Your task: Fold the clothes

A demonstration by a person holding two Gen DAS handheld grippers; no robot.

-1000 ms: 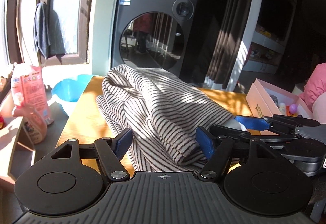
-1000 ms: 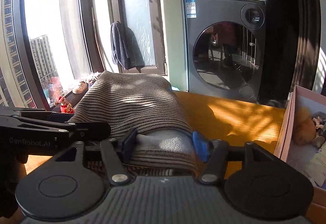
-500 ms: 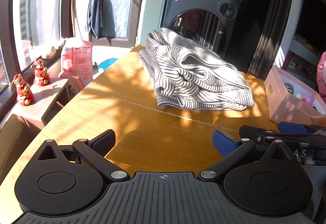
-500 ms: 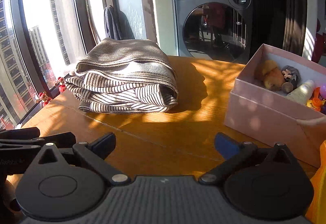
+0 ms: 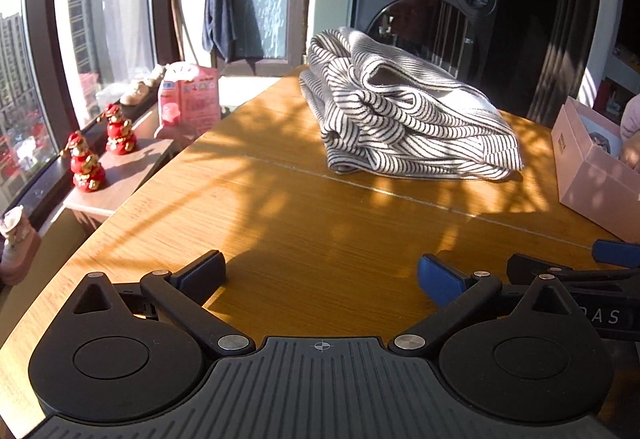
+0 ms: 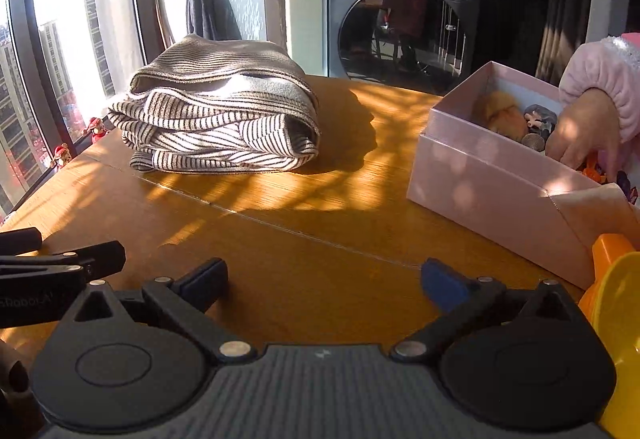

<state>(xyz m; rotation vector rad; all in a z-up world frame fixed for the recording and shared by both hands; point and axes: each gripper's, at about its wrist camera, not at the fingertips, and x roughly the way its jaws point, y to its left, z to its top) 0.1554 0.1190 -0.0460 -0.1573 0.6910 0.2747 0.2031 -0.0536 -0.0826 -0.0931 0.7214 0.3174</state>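
A striped black-and-white garment (image 5: 404, 111) lies folded in a thick bundle at the far side of the wooden table (image 5: 304, 223); in the right wrist view the striped garment (image 6: 216, 119) sits far left. My left gripper (image 5: 320, 275) hangs open over bare wood near the front edge, well short of the bundle, nothing between its blue pads. My right gripper (image 6: 324, 279) is likewise open and empty, close beside the left one. Each gripper's fingers show at the edge of the other's view.
A pink open box (image 6: 492, 175) of small toys stands at the right, with a person's hand (image 6: 580, 135) in a pink sleeve reaching in. An orange-yellow toy (image 6: 616, 291) is near right. Red figurines (image 5: 86, 167) and a pink package (image 5: 188, 99) sit by the window; a washing machine (image 6: 404, 11) stands behind.
Both grippers let go of the striped garment, opened wide and drew back toward the near edge of the table. The folded bundle stays at the far side. A hand has reached into the pink box.
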